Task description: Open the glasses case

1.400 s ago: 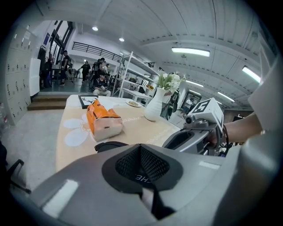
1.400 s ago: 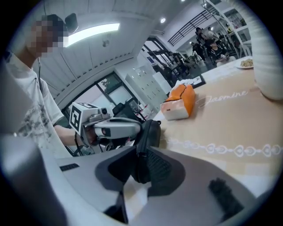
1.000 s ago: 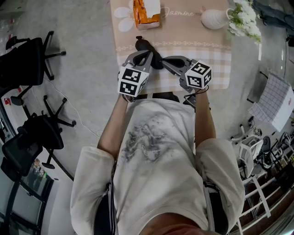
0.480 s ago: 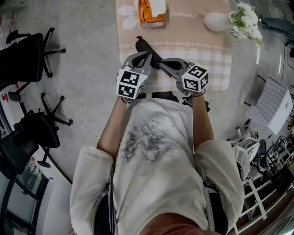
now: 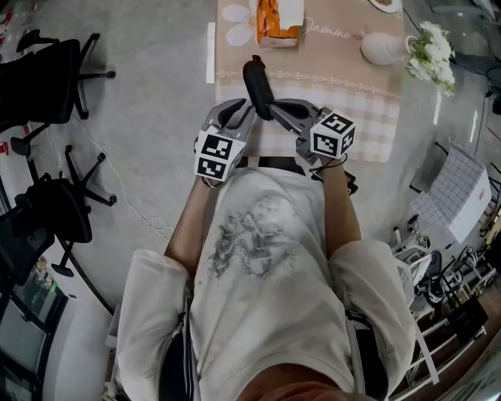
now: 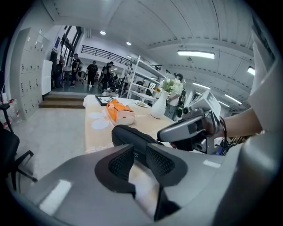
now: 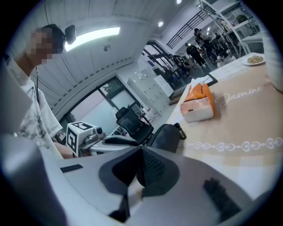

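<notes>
Fingers (image 6: pixel 121 162) of our left gripper (image 5: pixel 235 112) are opening, with the near end of the one black glasses case (image 5: pixel 257 84) between them. Our right gripper (image 5: pixel 282 108) has its fingers pressed together beside it. Both grippers tilt down toward 12 o'clock over the near edge of the surface (image 5: pixel 356 117). One orange tissue box (image 5: pixel 279 17) sits at 12 o'clock from the case, one white vase (image 5: pixel 382 48) at 2 o'clock.

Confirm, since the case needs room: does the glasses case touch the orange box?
Apart. The head view shows bare tablecloth between the glasses case and the orange box.
</notes>
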The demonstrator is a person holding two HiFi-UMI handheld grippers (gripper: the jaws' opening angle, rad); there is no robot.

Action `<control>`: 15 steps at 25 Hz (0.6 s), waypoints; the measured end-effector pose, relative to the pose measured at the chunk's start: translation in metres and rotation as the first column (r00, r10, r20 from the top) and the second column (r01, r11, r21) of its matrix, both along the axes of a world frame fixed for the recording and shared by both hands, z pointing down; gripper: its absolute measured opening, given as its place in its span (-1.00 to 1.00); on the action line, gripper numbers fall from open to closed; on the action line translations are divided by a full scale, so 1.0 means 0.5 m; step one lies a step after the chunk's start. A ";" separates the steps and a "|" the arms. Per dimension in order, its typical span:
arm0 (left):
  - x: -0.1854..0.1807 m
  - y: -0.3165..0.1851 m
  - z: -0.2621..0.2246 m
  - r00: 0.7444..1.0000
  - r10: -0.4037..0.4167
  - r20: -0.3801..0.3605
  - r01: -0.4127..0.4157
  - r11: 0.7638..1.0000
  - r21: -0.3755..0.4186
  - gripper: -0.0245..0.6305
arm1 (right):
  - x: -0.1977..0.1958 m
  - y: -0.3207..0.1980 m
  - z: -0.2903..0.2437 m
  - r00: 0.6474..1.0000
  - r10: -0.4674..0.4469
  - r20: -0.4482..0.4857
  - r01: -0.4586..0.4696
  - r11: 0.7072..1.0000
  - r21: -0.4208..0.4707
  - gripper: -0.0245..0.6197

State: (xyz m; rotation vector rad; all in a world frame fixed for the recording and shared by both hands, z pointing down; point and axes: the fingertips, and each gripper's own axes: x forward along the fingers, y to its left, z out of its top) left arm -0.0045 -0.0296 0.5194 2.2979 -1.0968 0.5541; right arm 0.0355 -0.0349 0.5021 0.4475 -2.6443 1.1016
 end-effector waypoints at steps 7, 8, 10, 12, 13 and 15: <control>0.003 0.044 0.023 0.999 0.024 0.028 -0.024 1.000 -0.016 -0.29 | -0.040 0.001 -0.004 1.000 0.009 0.028 -0.008 1.000 -0.018 -0.88; 0.001 0.046 0.025 0.999 0.018 0.029 -0.018 1.000 -0.017 -0.28 | -0.047 0.002 -0.004 1.000 0.007 0.027 -0.007 1.000 -0.021 -0.88; -0.005 0.049 0.027 1.000 0.009 0.027 -0.008 1.000 -0.019 -0.24 | -0.059 0.003 -0.001 1.000 0.004 0.022 -0.004 1.000 -0.026 -0.88; -0.014 0.051 0.028 1.000 0.000 0.026 0.000 1.000 -0.020 -0.19 | -0.072 0.003 0.000 1.000 0.003 0.017 -0.003 1.000 -0.029 -0.88; -0.018 0.052 0.027 1.000 -0.006 0.023 0.006 1.000 -0.021 -0.16 | -0.078 0.002 0.000 1.000 0.003 0.017 -0.003 1.000 -0.031 -0.88; -0.024 0.053 0.027 1.000 -0.020 0.017 0.020 1.000 -0.022 -0.09 | -0.089 0.000 -0.001 1.000 0.003 0.017 -0.003 0.999 -0.035 -0.88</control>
